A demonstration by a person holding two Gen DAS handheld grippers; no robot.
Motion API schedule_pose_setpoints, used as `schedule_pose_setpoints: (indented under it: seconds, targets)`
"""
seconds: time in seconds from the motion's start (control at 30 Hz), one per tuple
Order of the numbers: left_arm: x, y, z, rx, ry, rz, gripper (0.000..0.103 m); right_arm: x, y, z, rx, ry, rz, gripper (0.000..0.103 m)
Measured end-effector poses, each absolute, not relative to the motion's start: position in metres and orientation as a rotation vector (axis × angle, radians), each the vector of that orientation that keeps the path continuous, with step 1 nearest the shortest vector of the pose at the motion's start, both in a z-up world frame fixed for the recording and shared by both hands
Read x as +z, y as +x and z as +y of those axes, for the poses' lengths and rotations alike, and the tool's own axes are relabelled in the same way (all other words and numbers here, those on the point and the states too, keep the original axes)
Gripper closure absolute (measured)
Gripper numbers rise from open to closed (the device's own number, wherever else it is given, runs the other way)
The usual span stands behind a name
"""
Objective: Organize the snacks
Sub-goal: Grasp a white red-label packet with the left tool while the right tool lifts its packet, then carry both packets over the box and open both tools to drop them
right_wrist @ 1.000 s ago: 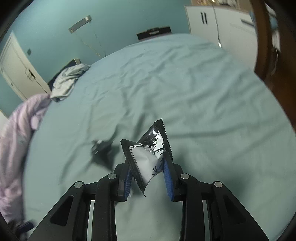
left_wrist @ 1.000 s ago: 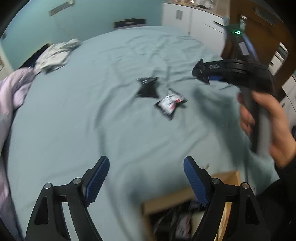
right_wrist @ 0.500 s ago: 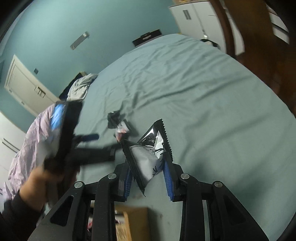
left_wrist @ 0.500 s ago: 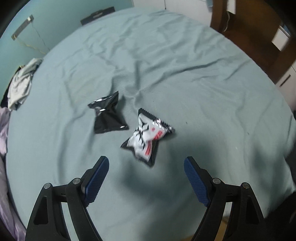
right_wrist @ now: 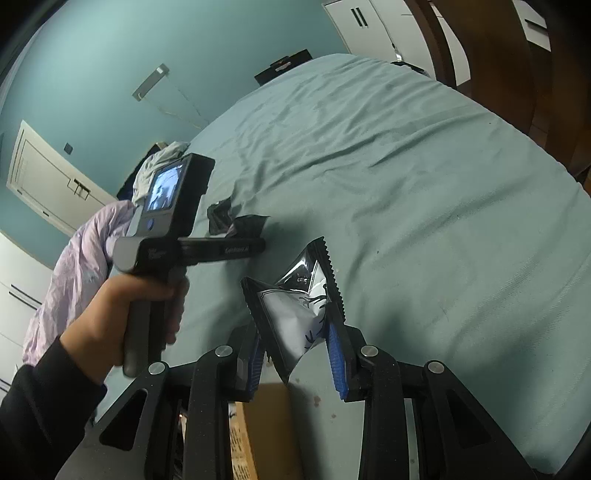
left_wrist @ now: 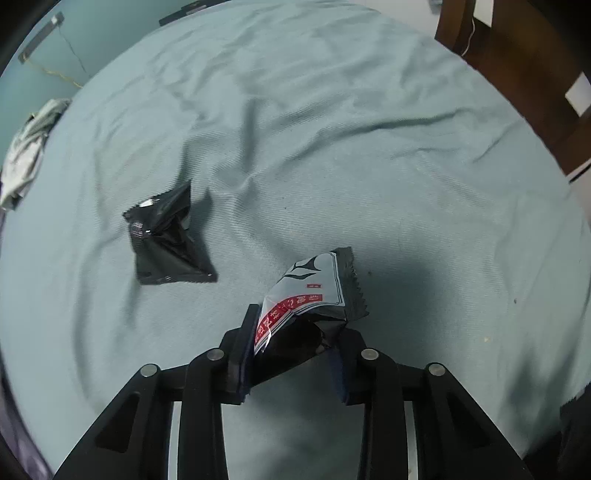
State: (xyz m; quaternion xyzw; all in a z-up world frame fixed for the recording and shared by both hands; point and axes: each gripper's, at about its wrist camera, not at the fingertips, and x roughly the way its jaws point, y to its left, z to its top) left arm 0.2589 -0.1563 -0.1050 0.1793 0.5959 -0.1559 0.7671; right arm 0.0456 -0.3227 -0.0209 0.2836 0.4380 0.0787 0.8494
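Note:
My left gripper [left_wrist: 291, 354] is shut on a grey, red and black snack packet [left_wrist: 310, 291] on the teal bed sheet [left_wrist: 406, 184]. A plain black snack packet [left_wrist: 166, 240] lies on the sheet to its left. My right gripper [right_wrist: 297, 358] is shut on a silver and black snack packet [right_wrist: 299, 306] and holds it above the bed's near edge. In the right wrist view the left gripper's body [right_wrist: 166, 236] shows at the left, with its tip at the black packets [right_wrist: 236, 221]. A cardboard box [right_wrist: 258, 424] shows below the right gripper.
Crumpled clothes [left_wrist: 26, 147] lie at the bed's far left, with a lilac quilt [right_wrist: 77, 266] nearer. A brown wooden frame [left_wrist: 524, 74] stands at the right. White cupboards [right_wrist: 373, 26] and a white door [right_wrist: 48, 177] line the walls.
My left gripper moved forward over the bed and shut on the grey and red packet. My right gripper kept its packet and pulled back over the box.

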Motion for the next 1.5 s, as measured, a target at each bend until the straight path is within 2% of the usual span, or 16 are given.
schedule_pose_setpoints:
  seconds: [0.27, 0.53, 0.7, 0.9, 1.07, 1.3, 1.4, 1.43, 1.5]
  targets:
    - [-0.072, 0.210, -0.133, -0.313, 0.374, 1.281, 0.072, -0.017, 0.048, -0.306, 0.139, 0.556, 0.919, 0.075]
    - [0.009, 0.117, -0.059, -0.260, 0.358, 1.115, 0.072, -0.003, 0.035, -0.293, 0.139, 0.487, 0.892, 0.075]
    - [0.034, 0.053, -0.025, -0.249, 0.373, 1.061, 0.072, 0.006, 0.024, -0.286, 0.186, 0.448, 0.885, 0.075]
    - [0.034, -0.007, -0.015, -0.277, 0.321, 1.028, 0.072, 0.024, -0.012, -0.265, 0.276, 0.303, 0.825, 0.075]
    - [0.024, -0.011, -0.042, -0.359, 0.357, 1.031, 0.072, 0.026, -0.036, -0.252, 0.357, 0.248, 0.816, 0.074]
    - [-0.017, -0.005, -0.061, -0.403, 0.407, 1.137, 0.071, 0.018, -0.022, -0.235, 0.334, 0.185, 0.846, 0.074]
    - [-0.030, -0.005, -0.062, -0.395, 0.448, 1.162, 0.066, 0.016, -0.016, -0.228, 0.333, 0.174, 0.864, 0.074]
    - [-0.033, -0.005, -0.063, -0.387, 0.462, 1.159, 0.060, 0.017, -0.015, -0.226, 0.336, 0.172, 0.866, 0.074]
    - [-0.030, -0.006, -0.062, -0.385, 0.457, 1.143, 0.054, 0.017, -0.013, -0.223, 0.338, 0.171, 0.871, 0.074]
